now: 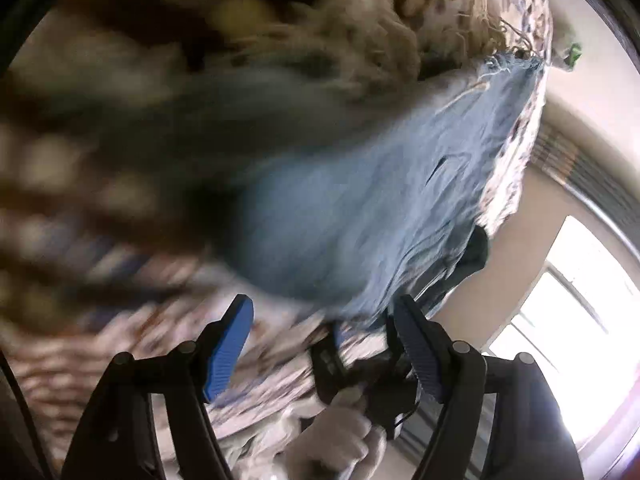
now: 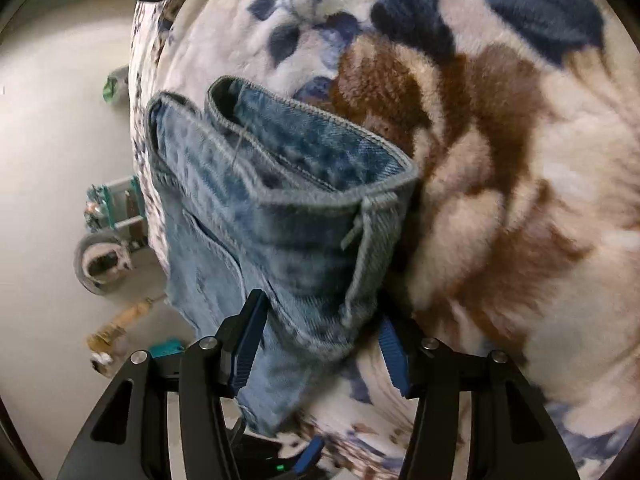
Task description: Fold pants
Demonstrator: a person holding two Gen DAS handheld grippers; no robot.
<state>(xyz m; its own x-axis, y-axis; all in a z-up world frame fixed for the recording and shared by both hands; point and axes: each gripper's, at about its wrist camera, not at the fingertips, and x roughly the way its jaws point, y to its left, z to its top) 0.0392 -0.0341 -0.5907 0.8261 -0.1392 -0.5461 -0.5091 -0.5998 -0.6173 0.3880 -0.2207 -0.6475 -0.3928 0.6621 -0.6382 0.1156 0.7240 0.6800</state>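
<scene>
Light blue denim pants lie on a floral fleece blanket; the left wrist view is blurred. Their frayed leg hem lies far from me. My left gripper is open and empty, just short of the near denim edge. In the right wrist view the waistband of the pants gapes open in front of me. My right gripper has its jaws apart with denim lying between the blue fingers; the pads do not press the cloth. The other gripper and a gloved hand show in the left wrist view.
The blanket covers a bed whose edge drops to a pale floor. On the floor are a tape roll, a teal-framed device and small items. A bright window is at the right.
</scene>
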